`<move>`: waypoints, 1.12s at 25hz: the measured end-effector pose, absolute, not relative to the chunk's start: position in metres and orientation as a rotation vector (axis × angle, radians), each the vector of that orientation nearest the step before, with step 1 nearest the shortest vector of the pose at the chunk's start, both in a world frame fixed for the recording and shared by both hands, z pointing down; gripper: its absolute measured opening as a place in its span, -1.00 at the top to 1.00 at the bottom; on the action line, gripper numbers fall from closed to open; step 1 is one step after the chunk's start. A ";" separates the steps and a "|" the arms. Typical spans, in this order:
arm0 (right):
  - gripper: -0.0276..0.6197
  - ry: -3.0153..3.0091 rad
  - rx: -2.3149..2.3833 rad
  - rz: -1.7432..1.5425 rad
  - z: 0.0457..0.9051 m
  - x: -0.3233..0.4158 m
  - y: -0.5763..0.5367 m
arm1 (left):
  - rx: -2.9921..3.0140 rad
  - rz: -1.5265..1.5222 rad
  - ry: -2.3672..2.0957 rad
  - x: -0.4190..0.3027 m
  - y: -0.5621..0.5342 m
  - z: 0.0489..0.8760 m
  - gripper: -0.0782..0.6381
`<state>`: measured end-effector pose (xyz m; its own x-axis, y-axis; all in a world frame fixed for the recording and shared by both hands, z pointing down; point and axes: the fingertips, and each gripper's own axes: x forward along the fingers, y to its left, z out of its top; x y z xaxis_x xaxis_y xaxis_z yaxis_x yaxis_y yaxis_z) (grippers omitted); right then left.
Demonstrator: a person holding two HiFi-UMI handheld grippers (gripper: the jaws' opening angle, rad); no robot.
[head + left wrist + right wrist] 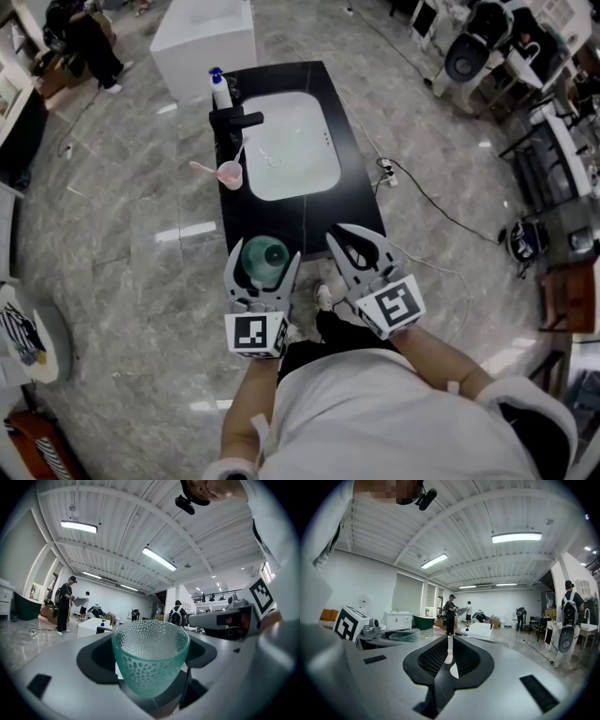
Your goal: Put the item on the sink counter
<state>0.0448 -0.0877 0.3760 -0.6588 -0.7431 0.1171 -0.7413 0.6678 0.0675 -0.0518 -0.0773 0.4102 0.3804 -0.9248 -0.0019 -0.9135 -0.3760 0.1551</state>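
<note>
A dimpled green glass cup (265, 261) stands upright between the jaws of my left gripper (265, 253), which is shut on its sides. It hangs over the near left corner of the black sink counter (314, 216). In the left gripper view the cup (150, 660) fills the gap between the dark pads. My right gripper (340, 234) is beside it on the right, over the counter's near edge. Its jaws are shut together with nothing in them, and they meet at the tip (449, 656) in the right gripper view.
The counter holds a white basin (291, 145), a black faucet (234, 120), a soap pump bottle (220, 89) and a pink cup with a toothbrush (230, 174). A white cabinet (202, 37) stands behind it. A cable (441, 202) crosses the floor at the right. People stand far off.
</note>
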 end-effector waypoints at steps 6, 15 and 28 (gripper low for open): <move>0.75 -2.742 1.244 0.001 0.377 0.052 -0.090 | 2.521 -0.096 -1.697 -0.051 -0.097 0.420 -0.31; 0.75 -2.735 1.248 0.020 0.380 0.059 -0.095 | 2.507 -0.023 -1.698 -0.051 -0.120 0.449 -0.31; 0.75 -2.708 1.251 0.050 0.392 0.068 -0.094 | 2.485 0.076 -1.664 -0.042 -0.143 0.498 -0.31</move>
<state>0.0675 -0.0942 0.3924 -0.6379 -0.7540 0.1567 -0.7592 0.6498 0.0359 -0.0420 -0.1432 0.4976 0.3834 -0.9151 0.1249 -0.9227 -0.3735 0.0957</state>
